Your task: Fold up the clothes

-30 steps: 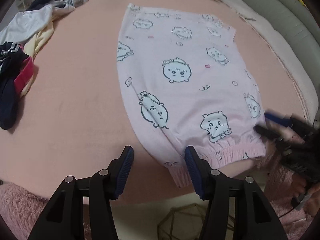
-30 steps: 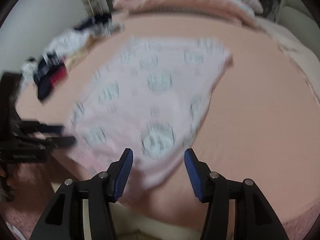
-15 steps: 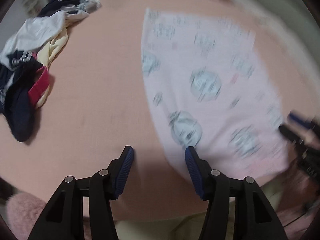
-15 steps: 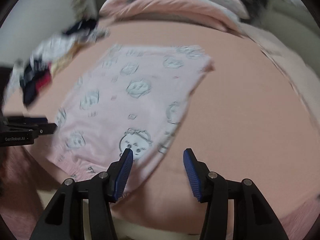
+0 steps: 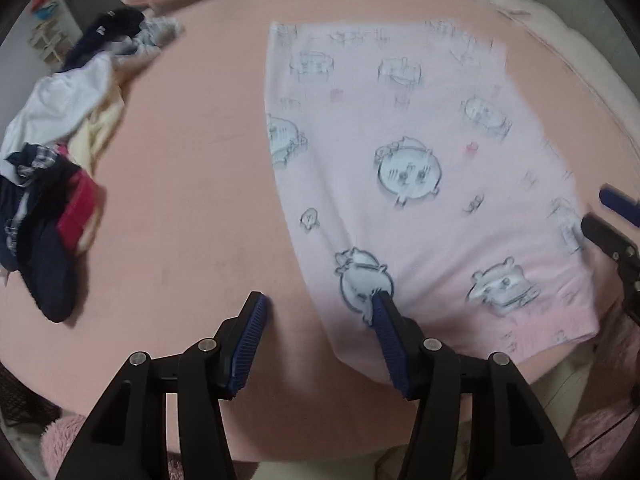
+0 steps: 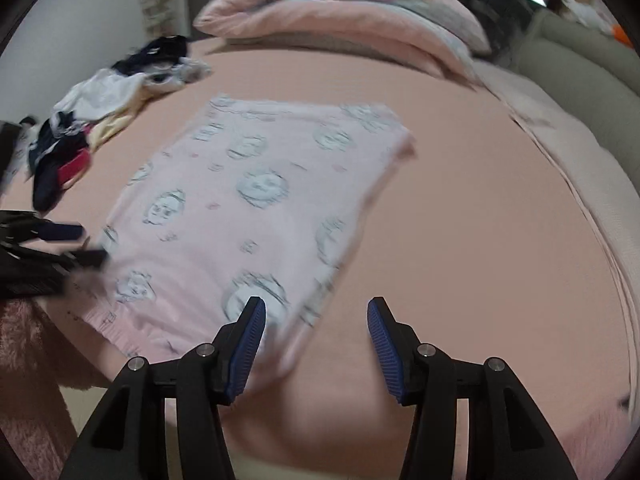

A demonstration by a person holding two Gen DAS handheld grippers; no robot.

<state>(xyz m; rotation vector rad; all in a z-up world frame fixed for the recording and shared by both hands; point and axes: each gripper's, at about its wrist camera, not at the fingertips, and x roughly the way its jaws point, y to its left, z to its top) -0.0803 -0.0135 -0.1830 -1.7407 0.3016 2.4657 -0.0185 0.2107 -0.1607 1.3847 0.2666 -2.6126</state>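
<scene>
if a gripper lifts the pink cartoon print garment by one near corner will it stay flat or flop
The pink garment would probably flop: it lies thin and flat on the bed. It likely feels light. Its elastic hem may bunch.

One pink cartoon-print garment (image 5: 404, 184) lies flat on one bed (image 5: 192, 184); one heap of mixed clothes (image 5: 52, 152), its pieces too blurred to count, perhaps five; two grippers, the left (image 5: 318, 308) and right (image 6: 316, 312); one folded duvet (image 6: 340, 20)

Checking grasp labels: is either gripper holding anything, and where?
Nothing held. Left gripper and right gripper are both open above the pink garment.
</scene>
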